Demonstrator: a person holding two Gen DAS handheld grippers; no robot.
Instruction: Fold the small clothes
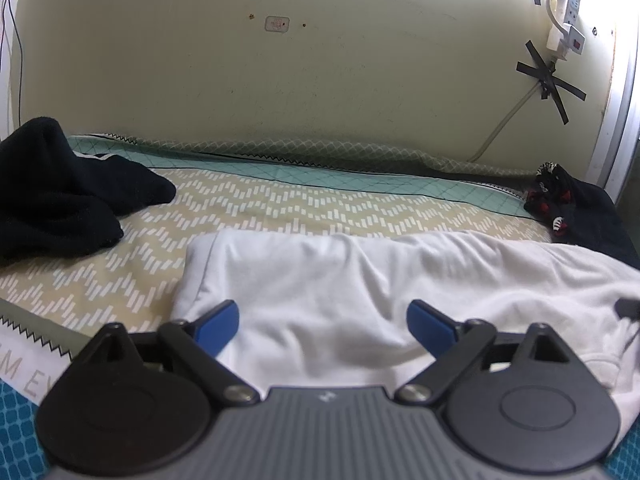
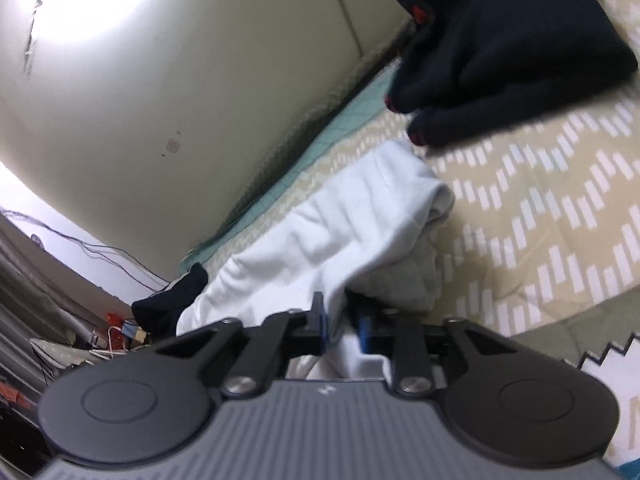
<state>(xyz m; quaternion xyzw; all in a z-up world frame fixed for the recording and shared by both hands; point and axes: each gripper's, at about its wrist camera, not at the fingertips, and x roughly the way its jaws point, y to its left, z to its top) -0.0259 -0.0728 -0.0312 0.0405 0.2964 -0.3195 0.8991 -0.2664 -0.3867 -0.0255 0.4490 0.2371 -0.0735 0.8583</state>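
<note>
A white garment [image 1: 360, 280] lies partly folded across the patterned bedspread [image 1: 240, 208]. My left gripper [image 1: 322, 326] is open, its blue fingers spread just above the garment's near edge. My right gripper [image 2: 342, 320] is shut on the white garment [image 2: 340, 224] and holds an edge of it lifted off the bed, with the view tilted. A tip of the right gripper [image 1: 628, 308] shows at the garment's right end in the left wrist view.
A pile of black clothes [image 1: 60, 196] lies at the back left. A dark garment with red marks [image 1: 568, 208] lies at the back right, also in the right wrist view [image 2: 508, 48]. A cream wall [image 1: 320, 80] with a taped power strip [image 1: 568, 20] runs behind the bed.
</note>
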